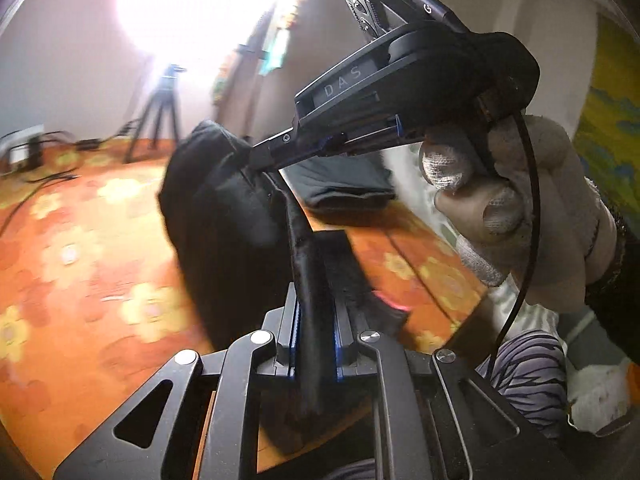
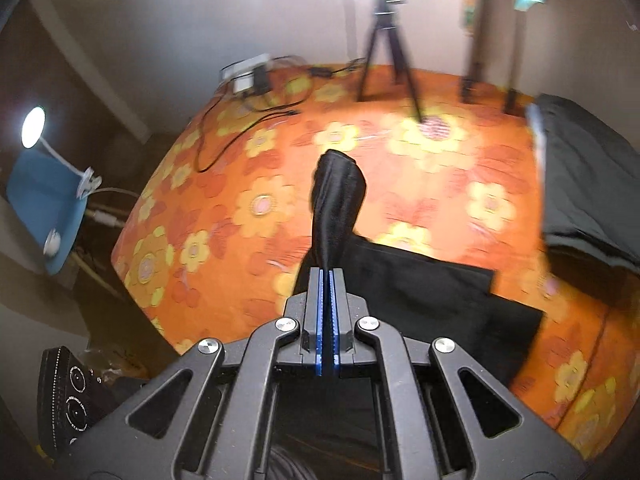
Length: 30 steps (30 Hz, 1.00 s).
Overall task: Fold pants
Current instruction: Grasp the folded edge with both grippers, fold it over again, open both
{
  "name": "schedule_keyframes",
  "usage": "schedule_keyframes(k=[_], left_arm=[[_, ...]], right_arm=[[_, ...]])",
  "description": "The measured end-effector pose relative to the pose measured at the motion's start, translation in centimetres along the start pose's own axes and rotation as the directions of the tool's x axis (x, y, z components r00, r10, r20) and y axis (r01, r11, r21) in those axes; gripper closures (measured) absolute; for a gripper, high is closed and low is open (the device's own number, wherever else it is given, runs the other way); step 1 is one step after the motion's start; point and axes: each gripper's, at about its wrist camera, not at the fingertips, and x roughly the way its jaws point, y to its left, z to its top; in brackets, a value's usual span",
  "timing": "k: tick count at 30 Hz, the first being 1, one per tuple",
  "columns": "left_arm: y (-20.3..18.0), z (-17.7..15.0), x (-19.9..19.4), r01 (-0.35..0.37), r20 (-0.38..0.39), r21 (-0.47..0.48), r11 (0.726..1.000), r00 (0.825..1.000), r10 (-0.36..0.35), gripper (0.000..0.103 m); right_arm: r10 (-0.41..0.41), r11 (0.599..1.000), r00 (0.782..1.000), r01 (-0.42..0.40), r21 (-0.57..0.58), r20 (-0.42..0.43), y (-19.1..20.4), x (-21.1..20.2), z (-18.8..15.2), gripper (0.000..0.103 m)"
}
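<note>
Left tool [image 1: 316, 320]: closed on a bunched fold of the black fabric pants [image 1: 224, 216], lifted above the bed
Right tool [image 2: 329, 280]: clamped shut on another black fold, which sticks up past its blue-edged fingers [image 2: 319, 308]
Pants: hanging between both tools, lower part draped on the orange flower-patterned bedspread [image 2: 248, 208]
Right hand [image 1: 528, 200]: in a pale knit glove, gripping the black handle, seen from the left wrist camera
Other cloth: a folded dark garment [image 2: 592, 184] lies apart near the bed's right edge
Background: black tripod [image 2: 388, 48], cables, bright lamp glare
</note>
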Motion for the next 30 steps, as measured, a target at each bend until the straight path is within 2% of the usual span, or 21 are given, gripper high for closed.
schedule_keyframes(k=[6, 12, 16, 24, 25, 27, 30], left_arm=[[-3.4, -0.1, 4.4, 0.063, -0.057, 0.044, 0.997, 0.996, -0.061, 0.092], [-6.0, -0.7, 8.7, 0.089, -0.129, 0.079, 0.993, 0.989, -0.079, 0.092], [-7.1, -1.2, 10.8, 0.109, -0.162, 0.087, 0.99, 0.982, -0.094, 0.092], [-8.0, -1.5, 13.5, 0.098, -0.21, 0.085, 0.991, 0.975, -0.079, 0.091], [-8.0, -1.4, 13.6, 0.096, -0.214, 0.083, 0.992, 0.974, -0.077, 0.089], [-8.2, -1.5, 13.5, 0.11, -0.231, 0.082, 0.991, 0.969, -0.089, 0.076], [-9.1, -1.7, 12.7, 0.105, -0.25, 0.098, 0.99, 0.965, -0.078, 0.072]], right_arm=[[-0.046, 0.993, 0.999, 0.043, 0.112, 0.028, -7.5, -2.3, -3.0, 0.1], [-0.076, 0.973, 0.997, 0.073, 0.217, 0.009, -14.3, -1.7, -6.2, 0.1], [-0.083, 0.962, 0.997, 0.08, 0.263, 0.0, -17.4, -1.2, -7.4, 0.1], [-0.113, 0.951, 0.993, 0.12, 0.285, -0.041, -20.3, 1.2, -8.9, 0.1], [-0.105, 0.95, 0.994, 0.113, 0.291, -0.043, -20.5, 1.6, -9.0, 0.1], [-0.097, 0.949, 0.994, 0.106, 0.296, -0.045, -20.8, 2.0, -9.0, 0.1], [-0.107, 0.949, 0.993, 0.115, 0.295, -0.041, -21.0, 2.5, -8.8, 0.1]])
